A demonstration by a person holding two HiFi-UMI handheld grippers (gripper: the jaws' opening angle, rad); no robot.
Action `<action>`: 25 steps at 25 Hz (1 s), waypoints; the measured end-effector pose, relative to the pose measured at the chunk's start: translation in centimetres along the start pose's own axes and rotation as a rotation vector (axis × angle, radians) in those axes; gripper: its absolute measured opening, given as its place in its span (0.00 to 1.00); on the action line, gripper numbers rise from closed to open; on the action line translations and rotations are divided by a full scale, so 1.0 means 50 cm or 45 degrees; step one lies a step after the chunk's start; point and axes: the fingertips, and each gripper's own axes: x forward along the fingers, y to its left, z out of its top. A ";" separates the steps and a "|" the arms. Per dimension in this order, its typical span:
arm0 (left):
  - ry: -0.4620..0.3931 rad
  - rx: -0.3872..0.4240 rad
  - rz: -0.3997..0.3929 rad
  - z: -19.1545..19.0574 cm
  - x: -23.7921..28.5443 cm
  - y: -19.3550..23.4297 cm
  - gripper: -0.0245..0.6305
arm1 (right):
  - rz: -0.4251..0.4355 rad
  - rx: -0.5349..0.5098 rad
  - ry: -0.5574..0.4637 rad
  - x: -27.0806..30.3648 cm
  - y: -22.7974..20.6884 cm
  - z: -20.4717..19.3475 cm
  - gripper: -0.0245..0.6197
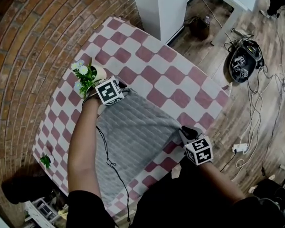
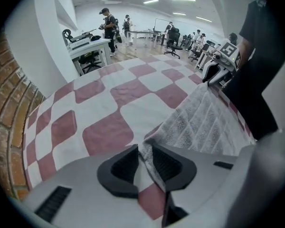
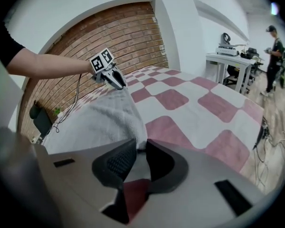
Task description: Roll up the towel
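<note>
Left tongs (image 2: 143, 163) and right tongs (image 3: 140, 163) each apparently pinch a far corner of the towel (image 1: 133, 137), whose length runs back toward the person.

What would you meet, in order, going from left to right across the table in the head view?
small green plant → potted flowers → left gripper at the towel's far left corner → grey towel → right gripper at its far right corner
</note>
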 end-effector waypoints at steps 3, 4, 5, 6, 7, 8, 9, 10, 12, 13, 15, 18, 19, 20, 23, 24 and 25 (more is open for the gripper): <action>-0.024 0.023 0.037 0.006 -0.004 -0.004 0.14 | 0.017 0.000 -0.020 -0.007 0.006 -0.006 0.10; -0.045 0.021 0.062 0.008 -0.009 -0.004 0.12 | 0.017 -0.007 -0.042 -0.010 0.009 -0.002 0.09; -0.068 0.022 0.093 0.011 -0.018 -0.005 0.10 | 0.015 -0.022 -0.070 -0.015 0.013 0.005 0.09; -0.091 0.029 0.127 0.015 -0.029 -0.007 0.07 | 0.013 -0.042 -0.098 -0.021 0.018 0.015 0.09; -0.116 0.040 0.161 0.019 -0.041 -0.011 0.06 | 0.013 -0.064 -0.122 -0.029 0.024 0.021 0.09; -0.145 0.049 0.194 0.024 -0.055 -0.017 0.05 | 0.016 -0.091 -0.141 -0.037 0.031 0.022 0.09; -0.179 0.050 0.228 0.027 -0.071 -0.023 0.05 | 0.019 -0.126 -0.155 -0.045 0.038 0.022 0.09; -0.218 0.043 0.262 0.030 -0.088 -0.030 0.04 | 0.023 -0.164 -0.168 -0.055 0.047 0.023 0.09; -0.292 0.019 0.335 0.031 -0.128 -0.043 0.04 | 0.029 -0.235 -0.194 -0.074 0.066 0.027 0.09; -0.323 0.012 0.375 0.029 -0.148 -0.050 0.04 | 0.029 -0.268 -0.208 -0.083 0.076 0.029 0.09; -0.378 -0.001 0.456 0.018 -0.192 -0.066 0.04 | 0.030 -0.330 -0.239 -0.101 0.099 0.034 0.09; -0.466 -0.048 0.570 -0.009 -0.265 -0.094 0.03 | 0.038 -0.425 -0.292 -0.125 0.143 0.042 0.09; -0.497 -0.069 0.605 -0.020 -0.289 -0.105 0.03 | 0.044 -0.456 -0.311 -0.133 0.160 0.044 0.09; -0.524 -0.091 0.638 -0.033 -0.312 -0.118 0.03 | 0.052 -0.483 -0.329 -0.139 0.178 0.046 0.09; -0.584 -0.153 0.718 -0.079 -0.371 -0.162 0.03 | 0.075 -0.570 -0.376 -0.155 0.241 0.044 0.09; -0.600 -0.170 0.737 -0.097 -0.387 -0.179 0.03 | 0.084 -0.601 -0.389 -0.160 0.266 0.042 0.09; -0.613 -0.186 0.756 -0.115 -0.404 -0.197 0.03 | 0.093 -0.632 -0.402 -0.164 0.291 0.038 0.09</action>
